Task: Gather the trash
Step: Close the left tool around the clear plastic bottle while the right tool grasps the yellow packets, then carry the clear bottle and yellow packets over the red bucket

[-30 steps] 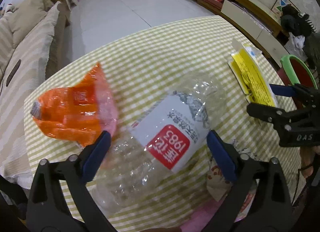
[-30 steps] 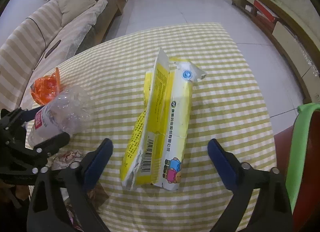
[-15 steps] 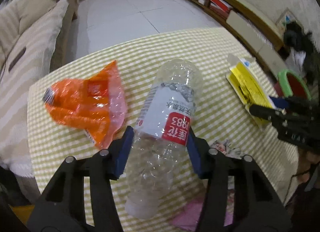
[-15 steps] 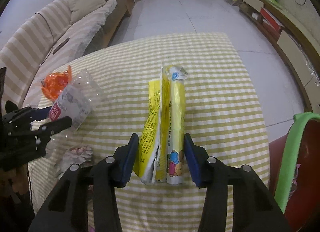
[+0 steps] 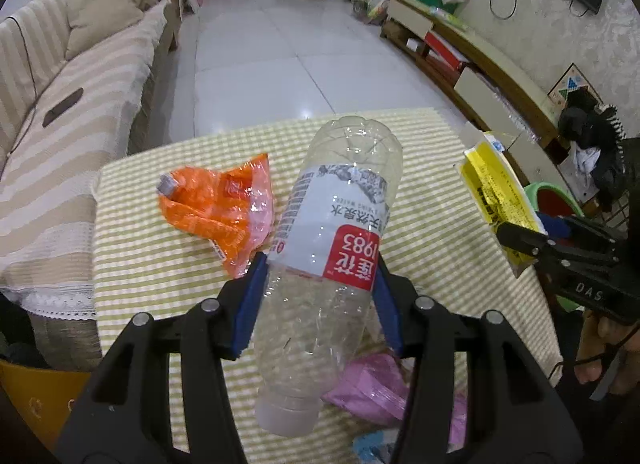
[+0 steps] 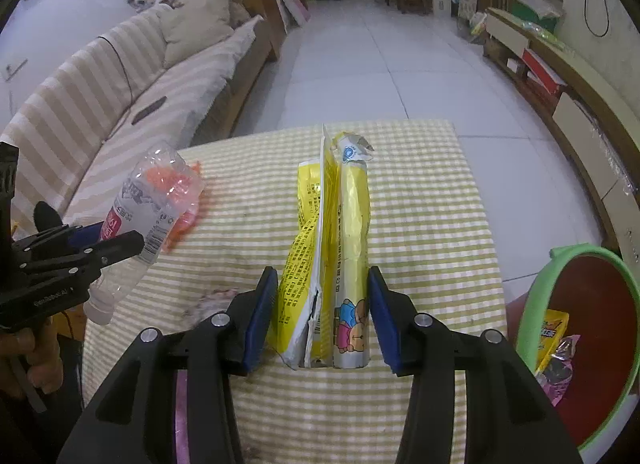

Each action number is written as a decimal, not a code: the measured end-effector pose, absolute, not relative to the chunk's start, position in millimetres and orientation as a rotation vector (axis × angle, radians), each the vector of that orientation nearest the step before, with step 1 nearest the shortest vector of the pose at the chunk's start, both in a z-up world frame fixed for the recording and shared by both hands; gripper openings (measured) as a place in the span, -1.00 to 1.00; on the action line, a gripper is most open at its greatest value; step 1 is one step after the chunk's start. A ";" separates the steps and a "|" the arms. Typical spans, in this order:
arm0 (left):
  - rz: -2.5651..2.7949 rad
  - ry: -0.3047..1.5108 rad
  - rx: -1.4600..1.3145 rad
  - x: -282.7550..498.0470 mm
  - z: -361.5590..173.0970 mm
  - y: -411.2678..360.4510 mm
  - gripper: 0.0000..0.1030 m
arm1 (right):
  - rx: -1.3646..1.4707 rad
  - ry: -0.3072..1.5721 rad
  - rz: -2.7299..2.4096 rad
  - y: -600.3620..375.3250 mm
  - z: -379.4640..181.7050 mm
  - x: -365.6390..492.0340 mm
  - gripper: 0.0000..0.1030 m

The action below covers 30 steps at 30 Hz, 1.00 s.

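Observation:
My left gripper [image 5: 316, 300] is shut on a clear plastic bottle [image 5: 332, 248] with a white and red label, held lifted above the checked table [image 5: 160, 264], cap end toward me. My right gripper [image 6: 322, 316] is shut on a torn yellow carton [image 6: 332, 248] and holds it raised over the table [image 6: 432, 223]. The bottle [image 6: 148, 203] and left gripper [image 6: 100, 248] show at the left of the right wrist view. The carton [image 5: 496, 191] and right gripper [image 5: 532, 236] show at the right of the left wrist view.
An orange wrapper [image 5: 216, 207] lies on the table left of the bottle. Pink plastic [image 5: 372, 384] and small scraps lie near the front edge. A red bin with a green rim [image 6: 592, 336] holding wrappers stands right of the table. A striped sofa [image 5: 60, 111] is at left.
Both grippers closed from wide open, the left on the bottle and the right on the carton. Both items have since been lifted off the table.

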<state>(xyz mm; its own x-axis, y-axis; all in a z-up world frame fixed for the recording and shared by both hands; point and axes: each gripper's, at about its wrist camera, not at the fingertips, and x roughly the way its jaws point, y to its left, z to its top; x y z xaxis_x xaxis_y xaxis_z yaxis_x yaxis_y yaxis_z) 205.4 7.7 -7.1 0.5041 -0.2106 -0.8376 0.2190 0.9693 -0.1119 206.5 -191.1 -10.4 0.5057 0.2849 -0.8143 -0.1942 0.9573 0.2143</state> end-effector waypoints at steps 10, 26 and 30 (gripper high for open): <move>-0.244 0.940 -0.012 169.7 37.0 -2.2 -0.06 | 0.105 0.929 0.303 -195.3 28.7 167.3 -0.13; -0.323 0.876 0.004 129.4 75.6 -63.8 -0.06 | 0.125 0.847 0.242 -242.1 65.3 115.7 -0.13; -0.344 0.877 0.023 129.0 78.2 -80.0 -0.06 | 0.136 0.827 0.222 -256.2 70.6 105.1 -0.13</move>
